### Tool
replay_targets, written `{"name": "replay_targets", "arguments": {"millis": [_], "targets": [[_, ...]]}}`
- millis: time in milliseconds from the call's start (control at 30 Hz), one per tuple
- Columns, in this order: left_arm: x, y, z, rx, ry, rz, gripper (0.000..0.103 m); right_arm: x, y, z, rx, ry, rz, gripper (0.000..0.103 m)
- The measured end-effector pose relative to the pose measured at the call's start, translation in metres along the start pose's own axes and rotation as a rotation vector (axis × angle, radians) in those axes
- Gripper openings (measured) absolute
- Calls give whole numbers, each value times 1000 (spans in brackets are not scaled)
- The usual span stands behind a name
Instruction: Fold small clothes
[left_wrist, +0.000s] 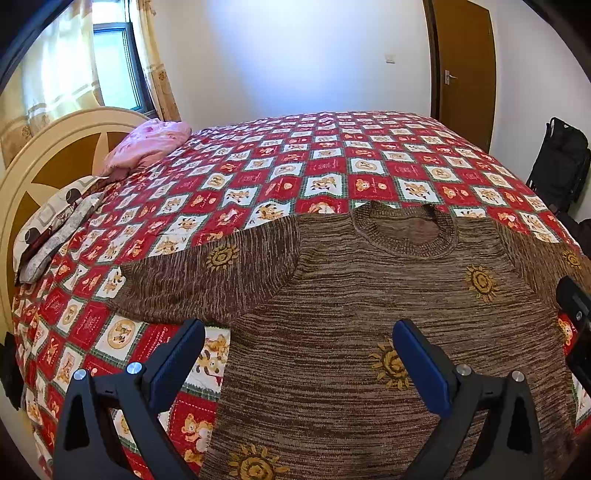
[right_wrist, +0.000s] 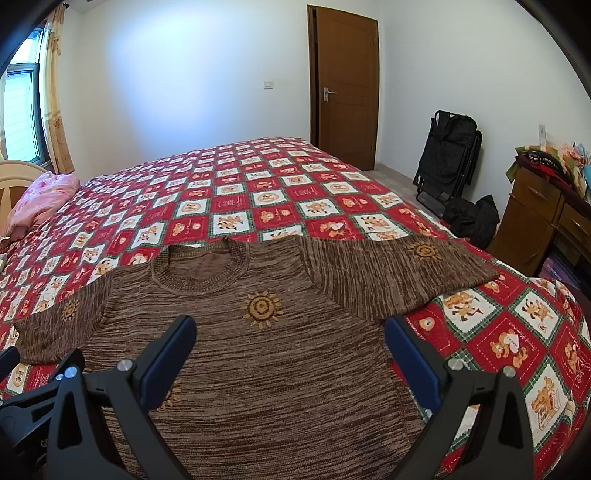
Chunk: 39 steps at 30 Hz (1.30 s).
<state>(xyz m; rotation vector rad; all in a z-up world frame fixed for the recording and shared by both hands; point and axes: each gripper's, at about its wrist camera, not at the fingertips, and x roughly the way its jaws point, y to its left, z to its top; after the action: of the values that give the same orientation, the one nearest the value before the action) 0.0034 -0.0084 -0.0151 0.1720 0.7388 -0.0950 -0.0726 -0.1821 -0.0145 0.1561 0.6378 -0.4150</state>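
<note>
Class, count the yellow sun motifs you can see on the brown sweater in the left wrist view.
6: left sleeve, right chest, right sleeve, middle, bottom hem, and one partly cut off at bottom right. The hand-held grippers may hide more.

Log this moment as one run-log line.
brown knit sweater: flat, unfolded on red patchwork quilt | left gripper: open | right gripper: open

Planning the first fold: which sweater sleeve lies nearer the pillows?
The sleeve on the sweater's left side, beside the left gripper; it points toward the pink pillow. The other sleeve points toward the dresser.
</note>
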Motion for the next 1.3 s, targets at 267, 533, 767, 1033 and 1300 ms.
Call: {"name": "replay_targets", "arguments": {"millis": [267, 533, 767, 1033, 1300], "targets": [[0, 1, 0, -3, 4, 1, 102, 0, 0, 0, -3, 1, 2, 103], [2, 3, 0, -8, 7, -3, 102, 0, 0, 0, -3, 4, 2, 103], [2, 4, 0, -8, 8, -5, 102, 0, -1, -1, -2, 6, 2, 103], [4, 3, -1, -6, 16, -5, 102, 3, -3, -2, 0, -1, -3, 103], [7, 2, -2, -10, 21, -15, 102, 7, -7, -2, 10, 16, -12, 103]]}}
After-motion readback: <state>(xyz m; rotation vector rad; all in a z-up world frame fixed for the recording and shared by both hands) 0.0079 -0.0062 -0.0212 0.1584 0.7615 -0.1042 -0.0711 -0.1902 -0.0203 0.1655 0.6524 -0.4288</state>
